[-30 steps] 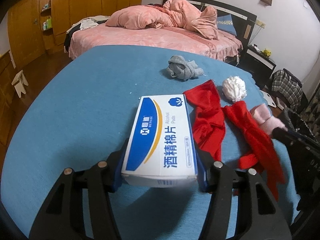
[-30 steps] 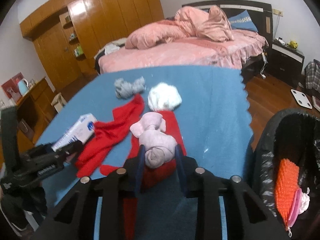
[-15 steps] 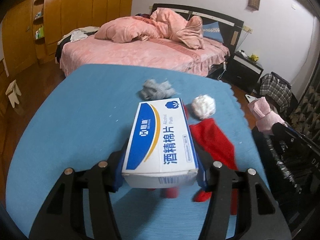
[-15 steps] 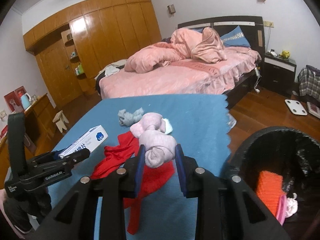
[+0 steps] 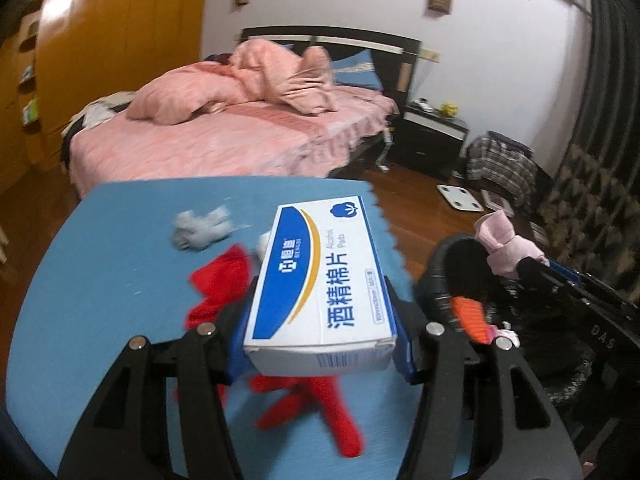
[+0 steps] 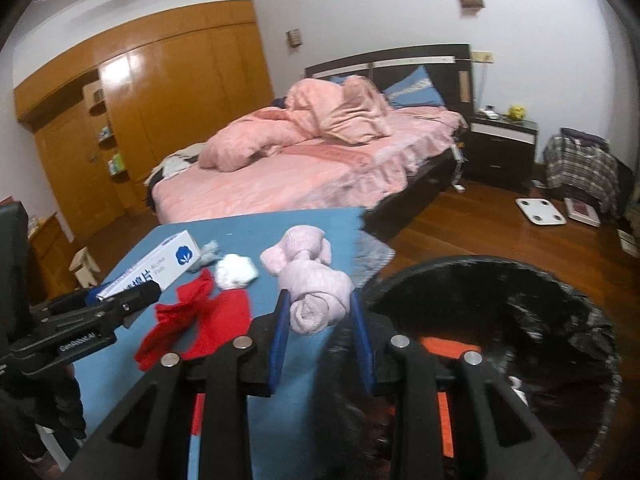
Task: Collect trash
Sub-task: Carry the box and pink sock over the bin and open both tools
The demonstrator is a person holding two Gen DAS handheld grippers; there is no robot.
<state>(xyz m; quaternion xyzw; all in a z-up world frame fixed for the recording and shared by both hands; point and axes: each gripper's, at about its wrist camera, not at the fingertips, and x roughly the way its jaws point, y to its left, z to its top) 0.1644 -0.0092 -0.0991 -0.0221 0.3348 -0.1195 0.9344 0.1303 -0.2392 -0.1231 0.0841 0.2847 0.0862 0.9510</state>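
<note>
My left gripper [image 5: 320,320] is shut on a white and blue alcohol-pads box [image 5: 320,284], held in the air above the blue table [image 5: 100,300]. My right gripper [image 6: 318,316] is shut on a rolled pink cloth [image 6: 316,288], held at the near rim of the black-lined trash bin [image 6: 500,320]. In the left wrist view the same pink cloth [image 5: 508,244] hangs over the bin [image 5: 460,280]. Red cloth [image 6: 204,320], a white wad [image 6: 236,272] and a grey cloth [image 5: 200,228] lie on the table.
An orange item [image 5: 472,316] lies inside the bin. Behind the table stand a bed with pink bedding [image 6: 300,160], a dark nightstand [image 6: 500,152] and wooden wardrobes [image 6: 140,112]. A white scale [image 6: 540,210] lies on the wooden floor to the right.
Both grippers have risen and swung right toward the bin, carrying the box and the pink cloth. The pink cloth has left the table and now hangs at the bin's rim.
</note>
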